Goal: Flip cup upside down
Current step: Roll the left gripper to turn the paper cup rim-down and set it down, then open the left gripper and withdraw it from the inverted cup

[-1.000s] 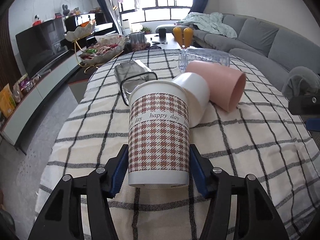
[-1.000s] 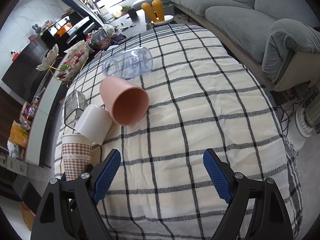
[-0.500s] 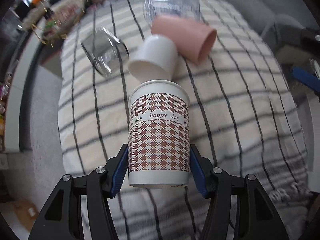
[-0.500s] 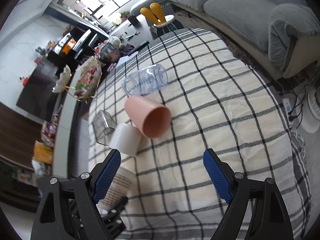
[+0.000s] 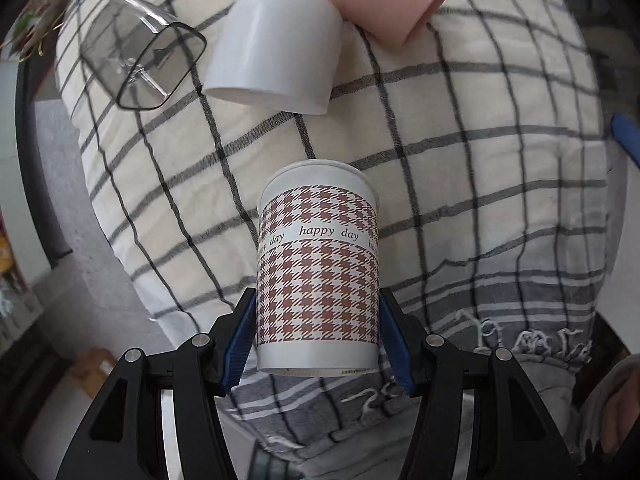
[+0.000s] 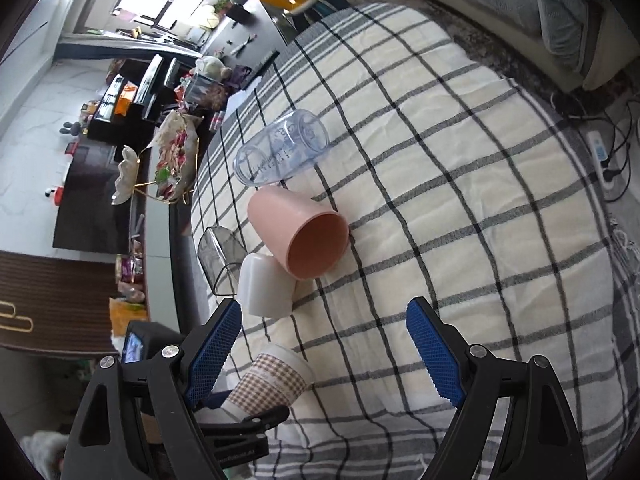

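My left gripper (image 5: 318, 344) is shut on a paper cup (image 5: 318, 276) with a brown houndstooth print and the words "happy day". It holds the cup in the air above the near edge of the checked tablecloth (image 5: 460, 184), tipped so its mouth points toward the table. The same cup (image 6: 272, 380) shows in the right wrist view, low and left, held by the left gripper. My right gripper (image 6: 324, 352) is open and empty above the cloth.
On the cloth lie a white cup (image 5: 276, 48), a pink cup (image 6: 298, 234), a clear square container (image 5: 140, 52) and a clear bottle (image 6: 280, 146), all on their sides. A sofa (image 6: 580, 12) stands at the right, a cabinet with trays (image 6: 168, 160) at the left.
My left gripper has lifted the paper cup off the table and tilted it forward, so the view now looks down on the cloth. My right gripper has risen and stayed open.
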